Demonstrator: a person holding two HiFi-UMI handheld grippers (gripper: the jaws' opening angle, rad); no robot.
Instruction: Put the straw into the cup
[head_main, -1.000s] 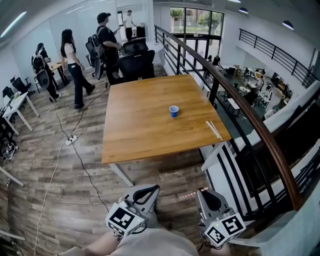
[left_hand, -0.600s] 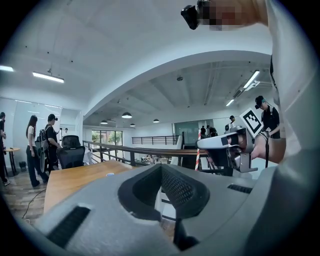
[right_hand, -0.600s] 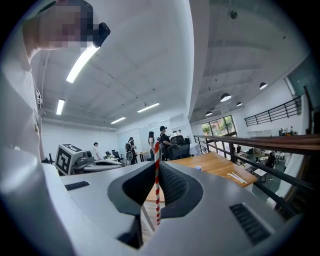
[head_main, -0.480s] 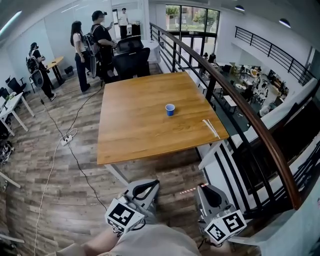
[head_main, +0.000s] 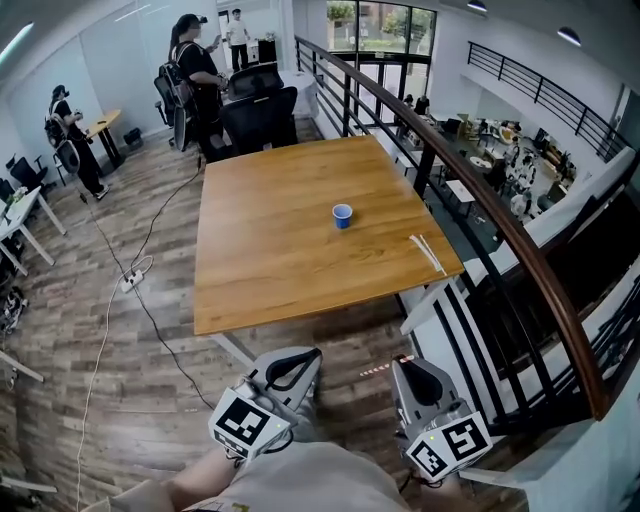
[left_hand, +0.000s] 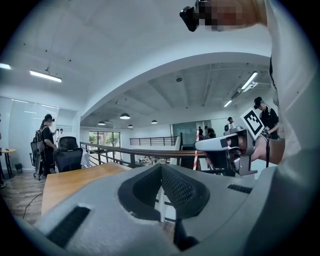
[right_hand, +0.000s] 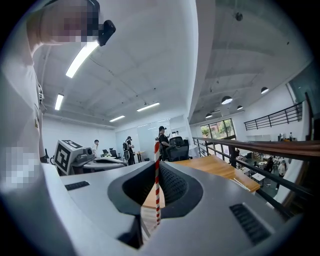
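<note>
A small blue cup (head_main: 342, 215) stands upright near the middle of the wooden table (head_main: 260, 260). Two pale straws (head_main: 427, 253) lie at the table's right edge. Both grippers hang low by the person's body, well short of the table. My right gripper (head_main: 405, 366) (right_hand: 156, 172) is shut on a red-and-white striped straw (right_hand: 157, 185), which sticks out sideways from its jaws in the head view (head_main: 380, 367). My left gripper (head_main: 303, 360) (left_hand: 161, 175) has its jaws together with nothing between them. The right gripper also shows in the left gripper view (left_hand: 227, 147).
A dark railing (head_main: 480, 200) runs along the table's right side, with a drop to a lower floor beyond. Black office chairs (head_main: 258, 105) stand at the table's far end, with people (head_main: 190, 70) behind them. A cable and power strip (head_main: 130, 280) lie on the wooden floor to the left.
The view has drifted slightly, so the table sits a little further left. The people at the back have walked away. Both grippers stay low, the right still holding the striped straw.
</note>
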